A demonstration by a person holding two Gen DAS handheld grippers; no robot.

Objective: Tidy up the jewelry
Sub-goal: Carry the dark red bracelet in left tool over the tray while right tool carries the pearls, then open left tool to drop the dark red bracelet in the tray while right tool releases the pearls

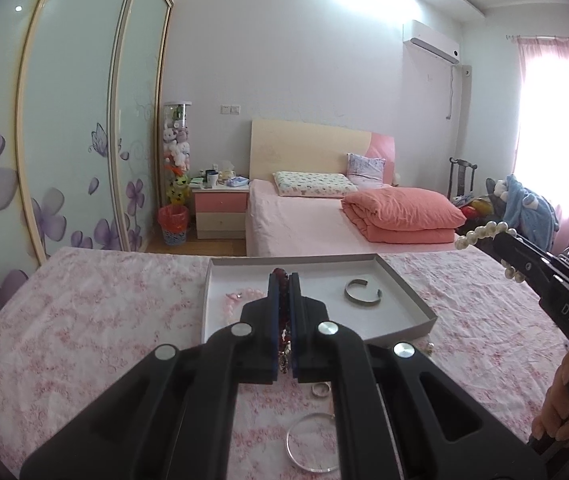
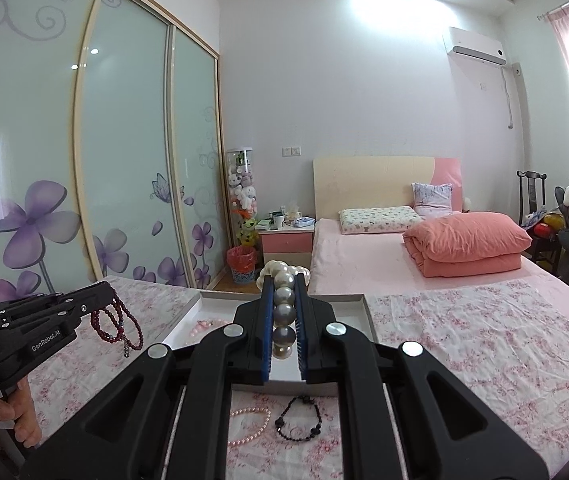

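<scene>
My left gripper (image 1: 283, 278) is shut on a dark red bead bracelet (image 1: 282, 274), held above the white tray (image 1: 412, 286). From the right wrist view, the left gripper (image 2: 105, 291) shows the red bead bracelet (image 2: 118, 326) dangling in loops from its tips. My right gripper (image 2: 283, 280) is shut on a strand of large pearls (image 2: 284, 306), also over the tray (image 2: 365, 314). Seen from the left, the right gripper (image 1: 502, 239) carries the pearls (image 1: 480, 233) off its tip. A silver cuff (image 1: 363, 292) and a pink bead bracelet (image 1: 240, 297) lie in the tray.
On the pink floral cloth (image 1: 84, 320) near me lie a ring (image 1: 320, 389), a thin clear bangle (image 1: 311, 446), a pink pearl bracelet (image 2: 250, 424) and a black bead bracelet (image 2: 298, 420). A hand (image 2: 20, 412) grips each tool. A bed (image 2: 364, 248) stands beyond.
</scene>
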